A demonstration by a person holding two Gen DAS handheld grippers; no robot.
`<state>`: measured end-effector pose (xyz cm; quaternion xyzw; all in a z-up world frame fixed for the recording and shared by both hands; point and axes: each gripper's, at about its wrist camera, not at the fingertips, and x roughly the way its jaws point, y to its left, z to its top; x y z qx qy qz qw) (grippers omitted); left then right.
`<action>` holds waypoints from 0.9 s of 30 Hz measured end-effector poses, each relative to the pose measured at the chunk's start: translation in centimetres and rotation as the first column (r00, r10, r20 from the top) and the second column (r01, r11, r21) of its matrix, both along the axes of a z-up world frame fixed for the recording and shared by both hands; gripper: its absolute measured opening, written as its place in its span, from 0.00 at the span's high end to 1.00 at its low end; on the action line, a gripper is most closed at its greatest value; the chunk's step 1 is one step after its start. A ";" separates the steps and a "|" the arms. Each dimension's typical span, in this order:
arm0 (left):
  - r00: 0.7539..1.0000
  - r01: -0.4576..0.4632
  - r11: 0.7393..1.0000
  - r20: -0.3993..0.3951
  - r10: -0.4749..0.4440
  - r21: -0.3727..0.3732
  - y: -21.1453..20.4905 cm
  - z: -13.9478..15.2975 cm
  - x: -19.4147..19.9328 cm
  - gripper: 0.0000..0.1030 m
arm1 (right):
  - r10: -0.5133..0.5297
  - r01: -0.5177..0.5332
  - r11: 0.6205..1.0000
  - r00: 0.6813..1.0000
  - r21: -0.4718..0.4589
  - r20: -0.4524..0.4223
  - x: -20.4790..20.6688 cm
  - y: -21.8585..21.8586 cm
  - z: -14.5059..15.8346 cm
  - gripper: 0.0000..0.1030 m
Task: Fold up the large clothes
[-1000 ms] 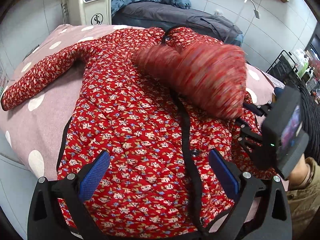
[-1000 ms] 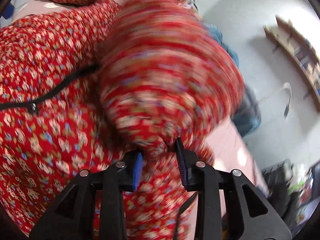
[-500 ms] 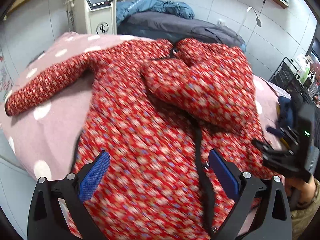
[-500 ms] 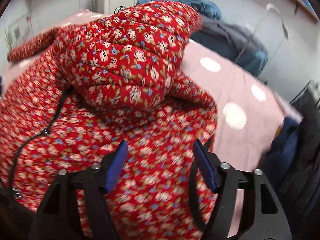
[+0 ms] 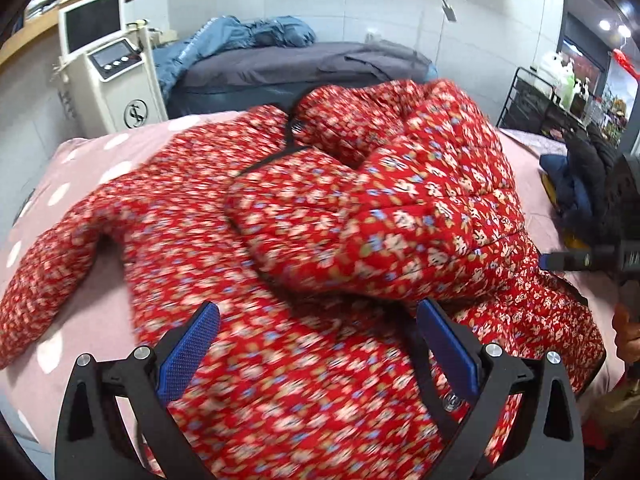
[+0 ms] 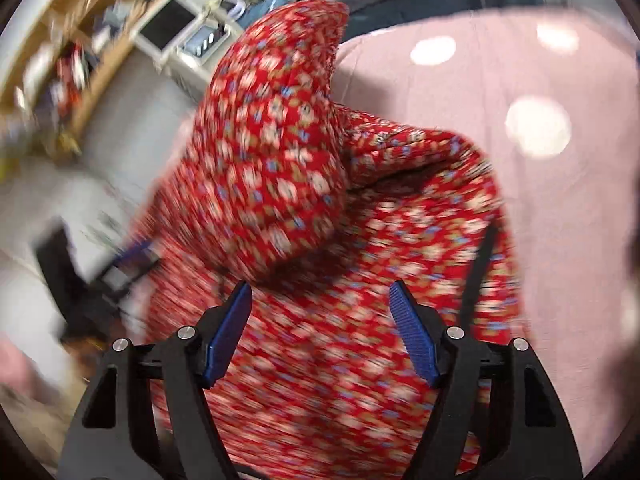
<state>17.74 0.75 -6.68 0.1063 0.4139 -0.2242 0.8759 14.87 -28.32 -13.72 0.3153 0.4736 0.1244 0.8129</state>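
Quilted red floral jacket, puffy sleeve folded across

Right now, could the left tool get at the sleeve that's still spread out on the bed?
Probably yes: the left tool is open over the jacket, and the spread sleeve lies uncovered on the bed, off to its side.

A round "S"-like emblem on the cream machine; no other legible text

Bedspread: pink with white dots, lying flat.
Machine: cream, standing behind the bed.
Blue coat: lying crumpled on a dark couch.
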 end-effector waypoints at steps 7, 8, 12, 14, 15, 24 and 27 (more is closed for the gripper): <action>1.000 -0.012 0.997 -0.014 0.011 -0.073 -0.6 0.2 -0.7 0.06 | -0.065 0.068 0.962 0.998 0.265 -0.019 7.0 -0.6 -2.6 0.31; 1.000 -0.015 0.998 -0.015 0.014 -0.067 -0.4 0.1 -0.8 0.06 | -0.082 0.085 0.954 0.996 0.287 -0.020 8.2 -0.7 -2.6 0.41; 0.999 -0.036 0.999 -0.019 0.036 -0.030 1.0 -0.2 -1.2 0.06 | -0.147 0.132 0.976 0.986 0.175 0.075 10.9 -2.8 1.0 0.73; 0.999 -0.049 0.998 -0.015 0.048 -0.026 1.9 0.0 -1.2 0.06 | -0.269 0.264 0.963 0.949 0.053 0.163 10.4 -5.3 5.0 0.80; 0.998 -0.058 0.998 -0.014 0.058 -0.031 2.4 0.1 -1.1 0.06 | -0.344 0.351 0.936 0.922 -0.009 0.180 10.8 -7.3 6.6 0.81; 0.994 -0.103 0.989 -0.031 0.101 -0.106 2.9 0.8 2.2 0.06 | -0.517 0.564 0.776 0.825 0.284 -0.227 11.8 -16.5 0.6 0.46; 0.997 -0.077 0.995 0.003 0.077 -0.063 2.0 0.5 3.4 0.06 | -0.547 0.559 0.810 0.829 0.178 -0.114 10.7 -15.5 2.5 0.26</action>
